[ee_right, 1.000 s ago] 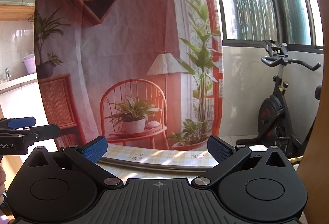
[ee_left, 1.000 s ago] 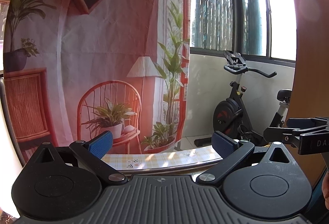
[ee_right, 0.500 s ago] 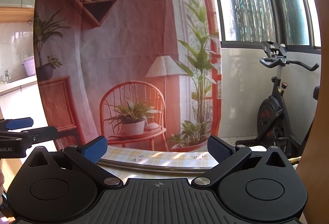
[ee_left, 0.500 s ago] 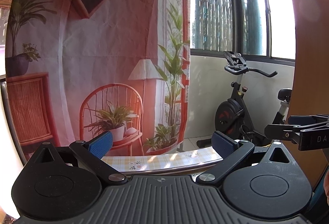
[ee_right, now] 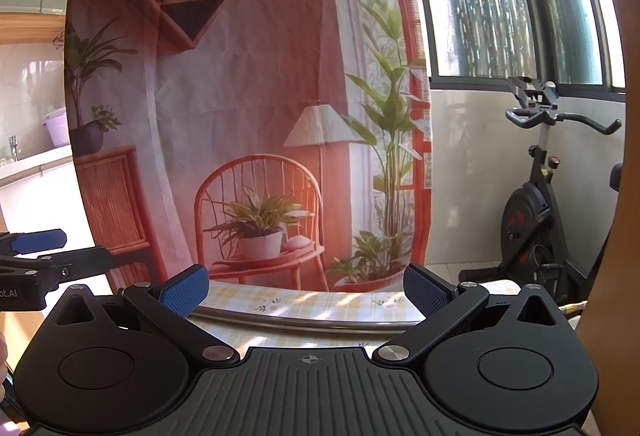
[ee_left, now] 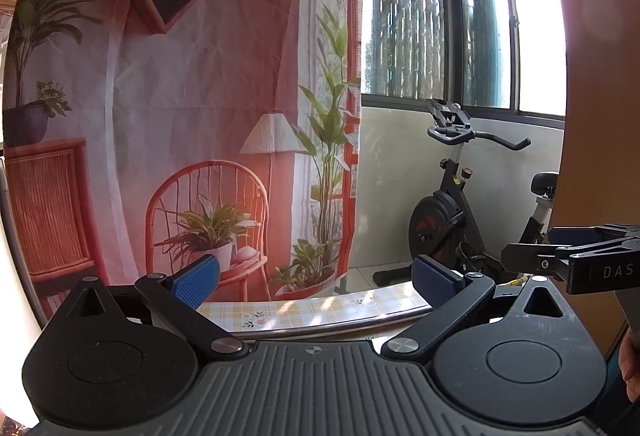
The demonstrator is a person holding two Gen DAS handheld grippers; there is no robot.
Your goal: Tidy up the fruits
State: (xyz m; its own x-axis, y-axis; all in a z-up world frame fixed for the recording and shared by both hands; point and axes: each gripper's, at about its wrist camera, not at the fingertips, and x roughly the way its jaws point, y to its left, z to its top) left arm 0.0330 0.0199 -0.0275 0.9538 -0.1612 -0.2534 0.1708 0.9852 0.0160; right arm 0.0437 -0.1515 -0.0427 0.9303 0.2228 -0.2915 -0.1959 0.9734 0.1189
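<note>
Fruits: unseen | left gripper (ee_left: 316, 278) jaws spread, "ot.AI" | right gripper (ee_right: 306, 286) jaws spread, "DAS" | table (ee_right: 320, 306) checked cloth

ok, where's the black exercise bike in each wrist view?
Left wrist: black exercise bike right of centre, beside the open left gripper.
Right wrist: bike at far right, past the open right gripper.
Shared landmark: printed red chair backdrop.

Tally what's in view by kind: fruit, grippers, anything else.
Fruit: 0 in view
Grippers: 2, left gripper and right gripper, both open
Bike: 1
Table: 1
Backdrop: 1
Total: 5
</note>
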